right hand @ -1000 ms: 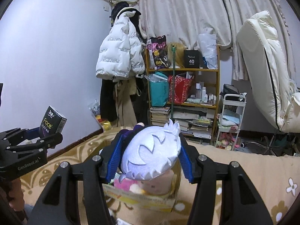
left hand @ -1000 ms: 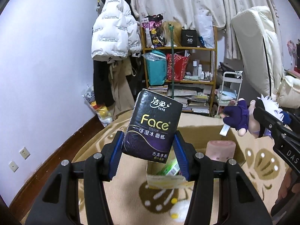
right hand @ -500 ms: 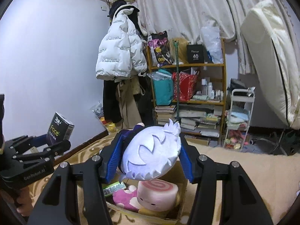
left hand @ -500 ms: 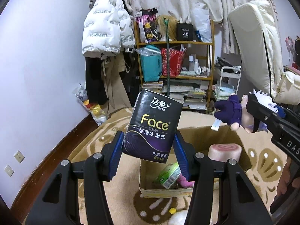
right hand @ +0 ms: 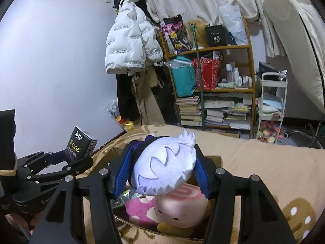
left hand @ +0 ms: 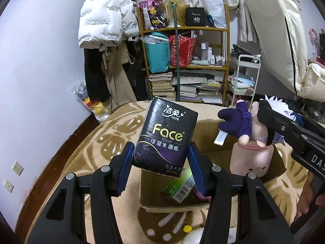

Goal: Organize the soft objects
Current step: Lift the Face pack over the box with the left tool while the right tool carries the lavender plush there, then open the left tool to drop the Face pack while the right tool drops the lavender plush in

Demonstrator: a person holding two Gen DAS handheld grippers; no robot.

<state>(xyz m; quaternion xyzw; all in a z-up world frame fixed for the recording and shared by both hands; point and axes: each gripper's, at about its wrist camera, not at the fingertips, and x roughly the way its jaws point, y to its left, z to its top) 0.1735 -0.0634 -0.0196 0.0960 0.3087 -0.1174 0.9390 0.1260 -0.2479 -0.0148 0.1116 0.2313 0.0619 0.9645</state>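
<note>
My left gripper [left hand: 162, 168] is shut on a black Face tissue pack [left hand: 165, 136] and holds it above the near left corner of an open cardboard box [left hand: 207, 128]. My right gripper [right hand: 162, 172] is shut on a white-haired plush doll [right hand: 166, 166] in purple clothes, above the same box [right hand: 215, 159]; the doll also shows in the left wrist view [left hand: 241, 122]. In the box lie a pink swirl-roll plush [right hand: 182, 207], a magenta plush [right hand: 139, 209] and a green packet [left hand: 179, 187].
The box sits on a beige patterned blanket [left hand: 101, 142]. Behind stand a cluttered wooden shelf [left hand: 186, 61], hanging coats [left hand: 105, 30], a white trolley [left hand: 245, 77] and an upright cream mattress [left hand: 276, 30]. A wall [left hand: 40, 71] runs on the left.
Both grippers have moved nearer to the box and tilted down over it, each still holding its object. More of the box's inside shows now.
</note>
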